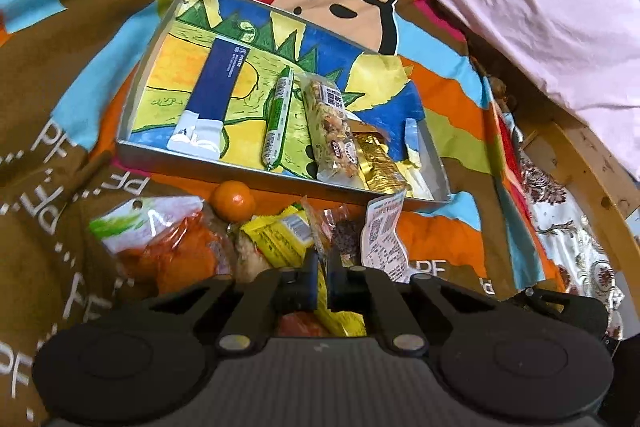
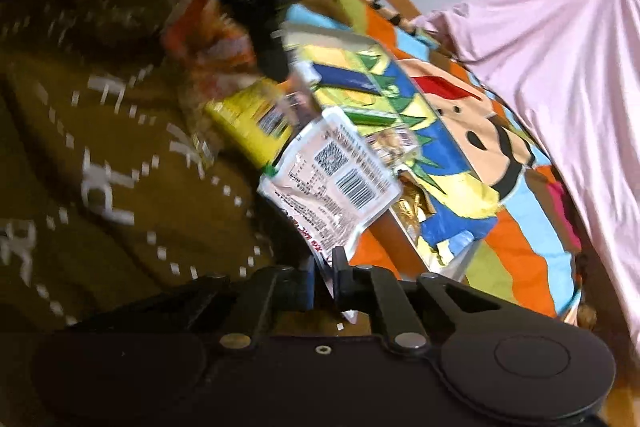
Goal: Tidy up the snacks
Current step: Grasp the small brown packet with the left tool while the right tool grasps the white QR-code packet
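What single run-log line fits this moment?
left gripper: shut on yellow packet | right gripper: shut on white packet | tray: four snacks

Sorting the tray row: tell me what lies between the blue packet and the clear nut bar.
In the left wrist view, a green sausage stick lies between the blue packet and the nut bar, inside the tray.

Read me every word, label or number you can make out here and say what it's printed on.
"PF": white letters repeated on the brown bedspread.
White packet: barcode, QR code and small print, too blurred to read.
Nut bar, blue box, green stick, yellow packet: labels too small.
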